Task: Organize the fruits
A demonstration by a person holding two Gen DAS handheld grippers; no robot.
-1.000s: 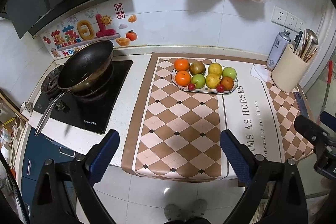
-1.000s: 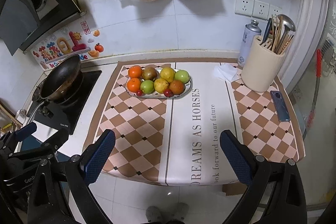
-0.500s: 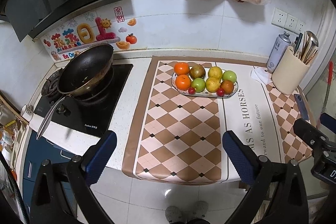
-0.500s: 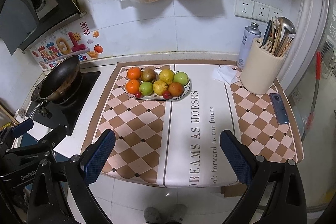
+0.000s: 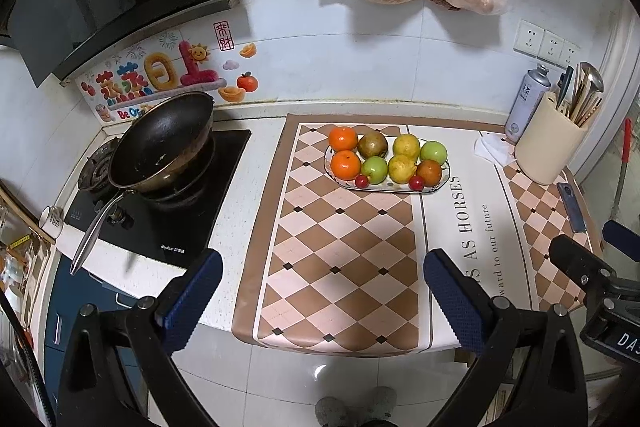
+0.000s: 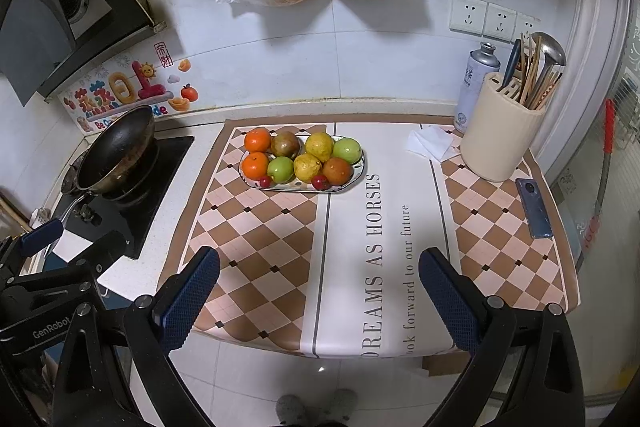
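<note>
While the fruits (image 5: 386, 157) sit packed in neat rows on the plate (image 6: 357, 178) at the tabletop's far side, you hold your left gripper (image 5: 320, 291) and right gripper (image 6: 318, 285) wide open, empty, well back, apparently finished.

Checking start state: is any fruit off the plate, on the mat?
No, all the fruit sits on the plate; the checkered mat around it is bare.

A white kitchen counter (image 6: 208, 143) is carrying a brown-and-pink checkered mat (image 6: 256, 235), and on it are sitting an oval fruit plate (image 6: 362, 167), a cream utensil holder (image 6: 500, 143) and a blue phone (image 6: 534, 207).
</note>
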